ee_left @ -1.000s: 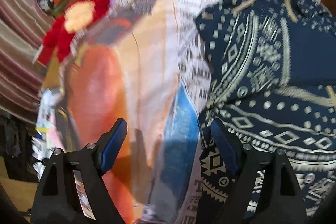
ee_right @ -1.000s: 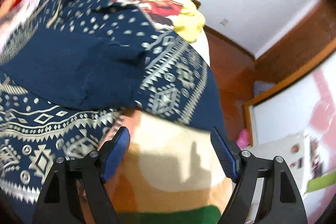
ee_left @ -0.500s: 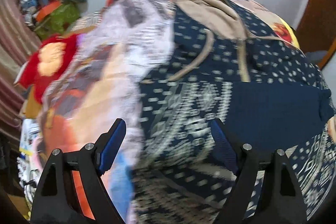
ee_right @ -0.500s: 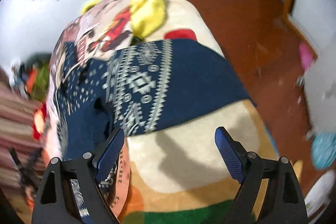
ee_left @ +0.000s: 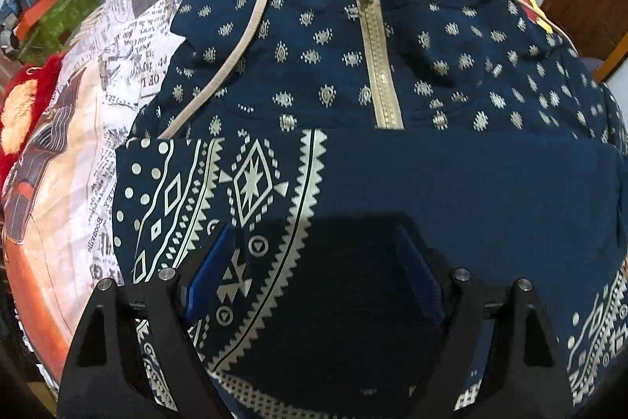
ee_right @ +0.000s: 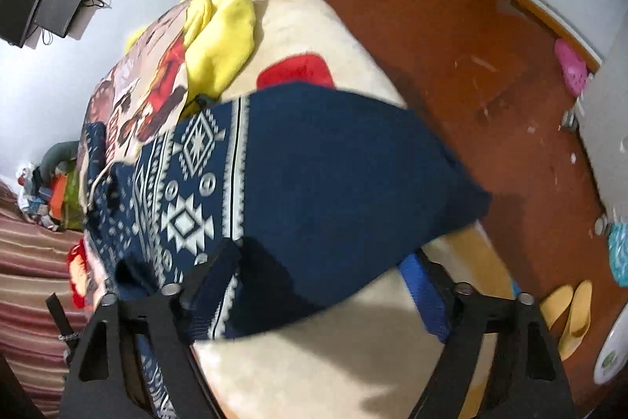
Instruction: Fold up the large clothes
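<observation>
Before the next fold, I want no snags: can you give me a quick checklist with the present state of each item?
1. Hoodie lies on the bed: ok.
2. Zip closed: ok.
3. Drawstring clear of the claws: ok.
4. Left claw open above the fabric, nothing pinched: ok.
5. Right claw closing around the hoodie's dark flap; firm grip: cannot tell.
6. Yellow cloth clear of the hoodie: ok.
</observation>
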